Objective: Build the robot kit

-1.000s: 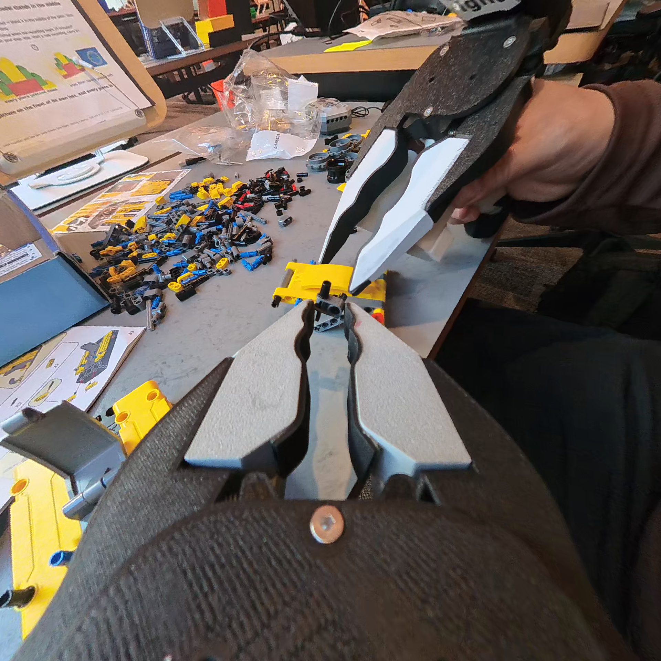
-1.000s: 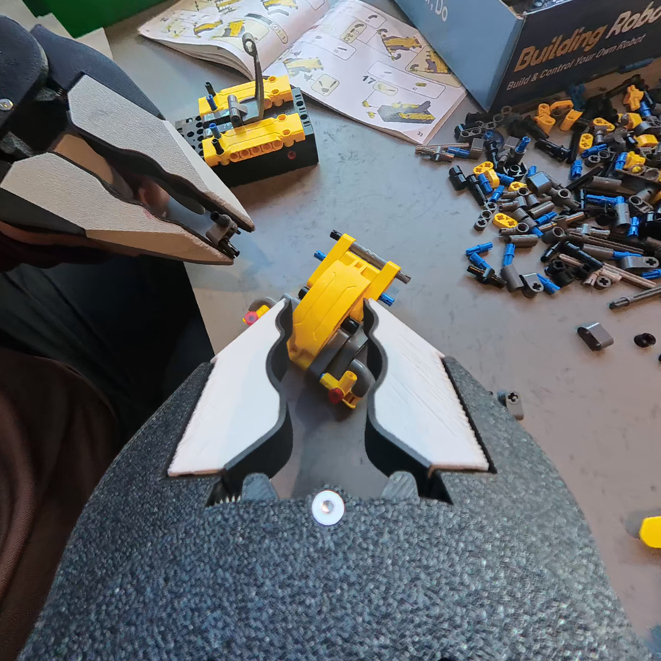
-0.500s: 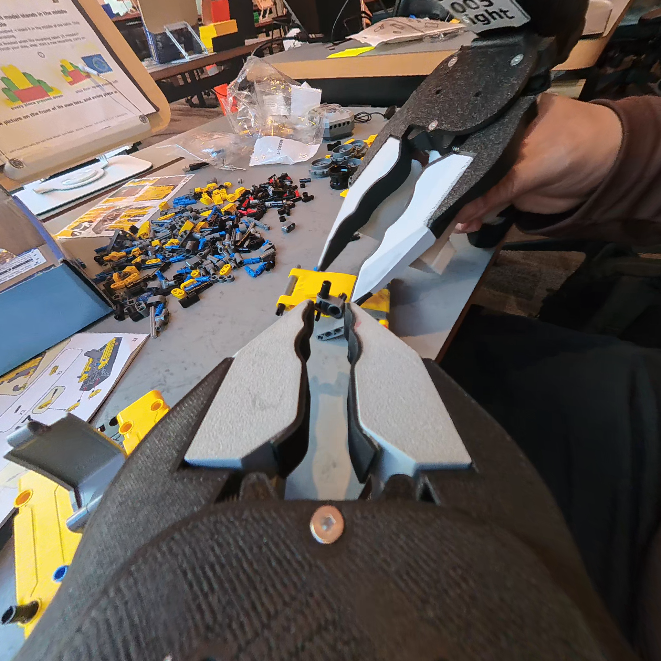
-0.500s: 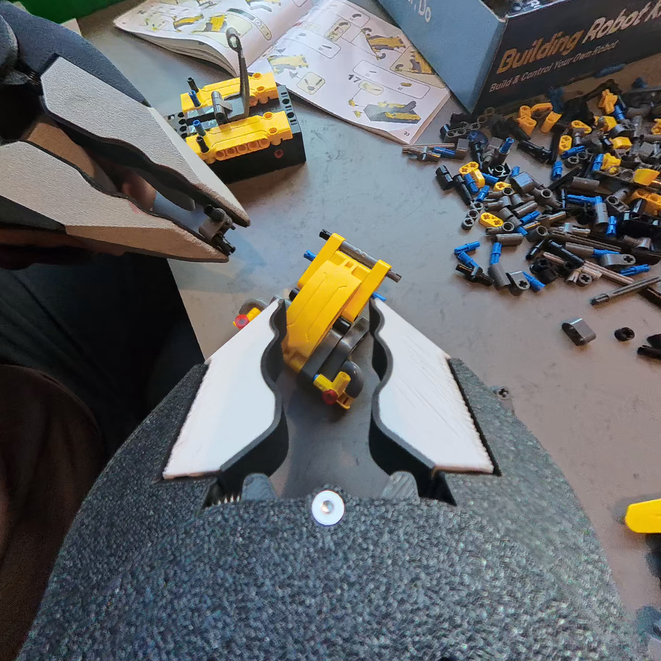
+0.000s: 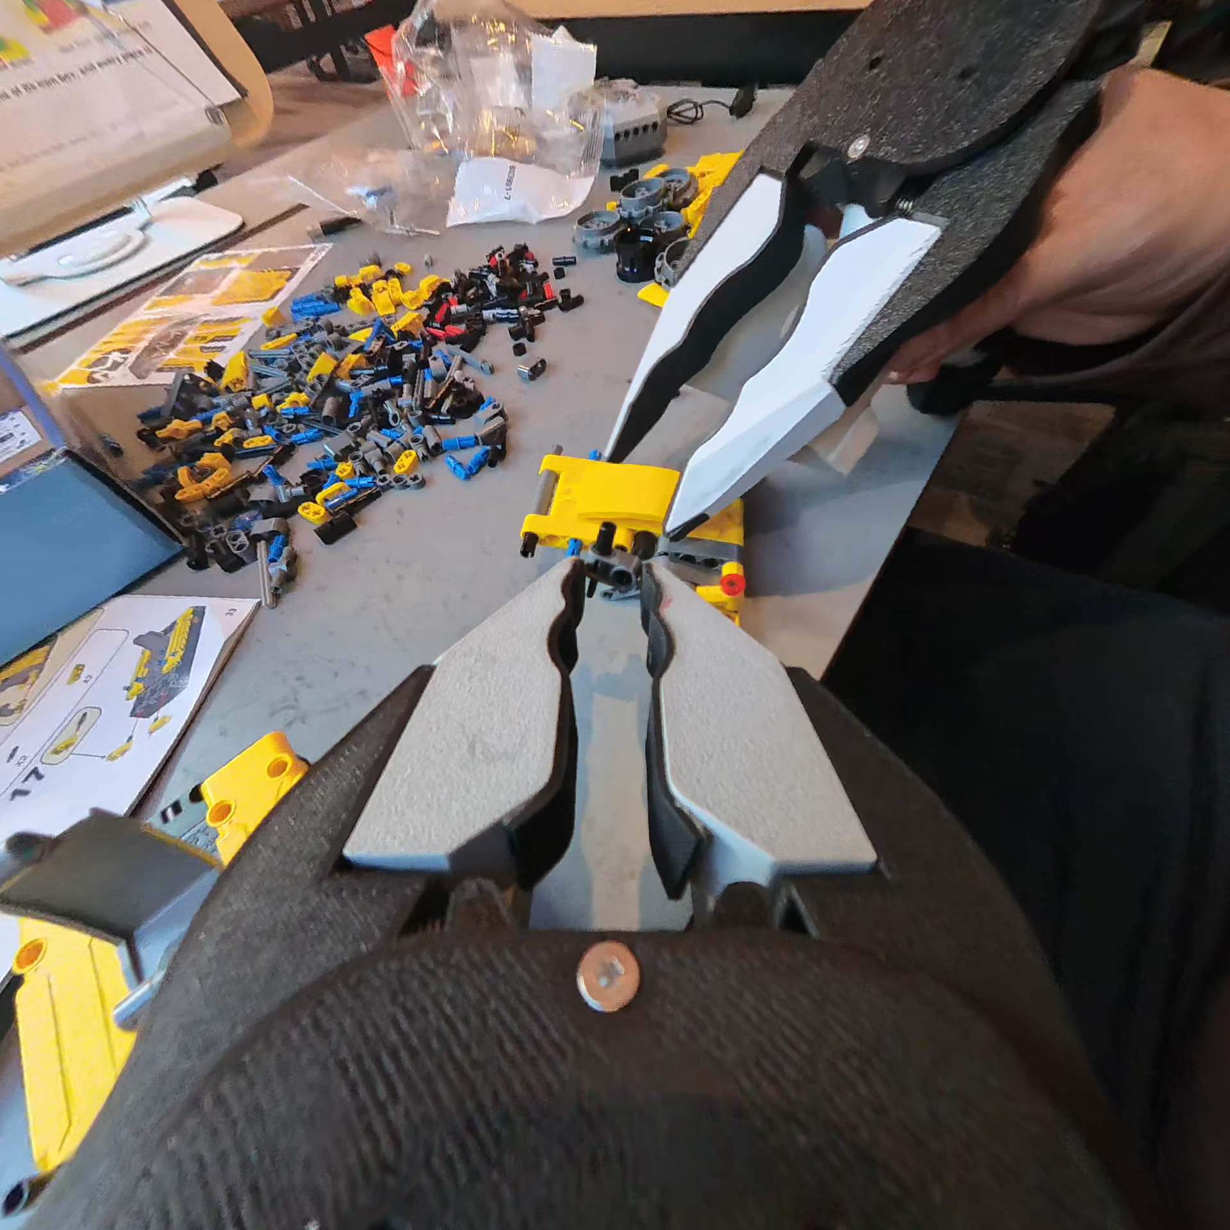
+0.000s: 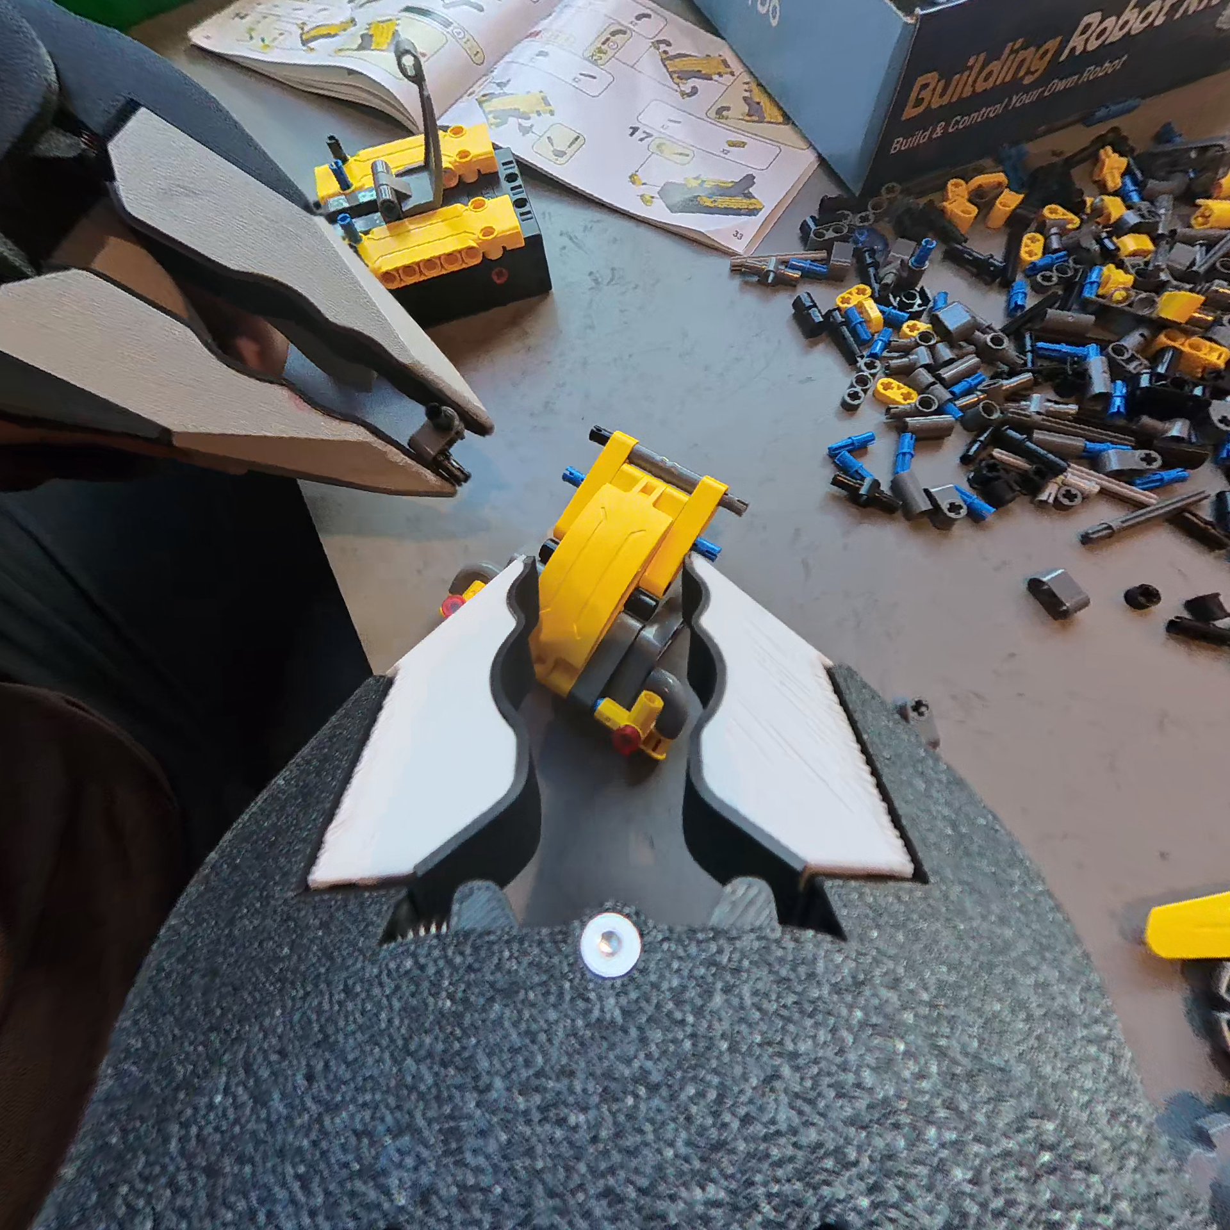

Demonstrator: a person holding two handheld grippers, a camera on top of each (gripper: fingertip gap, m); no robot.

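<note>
Between my right tool's point(image 6: 609, 566) fingers sits a yellow-and-grey brick assembly point(image 6: 615, 586), clamped and resting near the grey worktop's point(image 6: 665, 346) front edge. My left tool point(image 5: 611, 572) is pinched nearly closed on a small dark grey connector point(image 5: 615, 567), just beside that assembly. Beyond lie a loose parts pile point(image 6: 1038, 333), an open instruction booklet point(image 6: 599, 100) and a yellow-and-black block build point(image 6: 439, 219).
</note>
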